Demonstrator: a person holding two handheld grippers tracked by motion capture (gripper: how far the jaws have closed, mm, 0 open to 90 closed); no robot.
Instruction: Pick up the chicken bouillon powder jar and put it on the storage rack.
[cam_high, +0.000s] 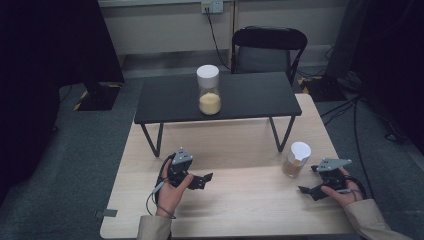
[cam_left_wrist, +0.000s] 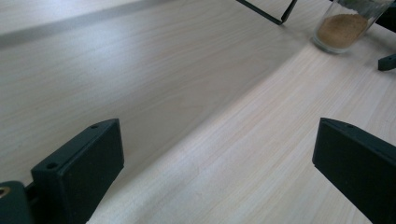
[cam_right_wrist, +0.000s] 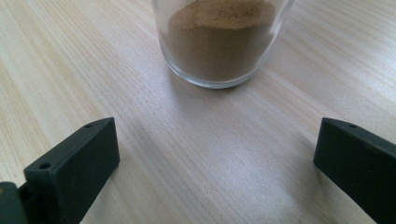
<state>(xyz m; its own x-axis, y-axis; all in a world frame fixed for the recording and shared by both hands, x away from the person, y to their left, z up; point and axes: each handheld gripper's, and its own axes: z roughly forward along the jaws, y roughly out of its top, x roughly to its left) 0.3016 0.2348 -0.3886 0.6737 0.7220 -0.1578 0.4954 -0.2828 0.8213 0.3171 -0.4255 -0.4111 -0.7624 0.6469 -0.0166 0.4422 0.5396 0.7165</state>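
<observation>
A small glass jar (cam_high: 296, 159) with a white lid and brown powder stands on the light wooden table (cam_high: 240, 200), near its right side. The same small jar (cam_right_wrist: 219, 39) rises just ahead of my right gripper (cam_right_wrist: 215, 172), whose jaws stand wide apart with nothing between them. In the high view my right gripper (cam_high: 309, 191) sits just right of and nearer than the jar. My left gripper (cam_high: 202, 180) is open over the table's middle, empty, and the small jar (cam_left_wrist: 343, 28) appears far off in its view. A taller jar (cam_high: 209, 90) of yellow grains stands on the black shelf (cam_high: 165, 100).
The black shelf's thin metal legs (cam_high: 150, 140) stand on the wooden table behind both grippers. A black chair (cam_high: 267, 50) stands beyond the shelf. Cables (cam_high: 350, 110) lie on the grey floor to the right.
</observation>
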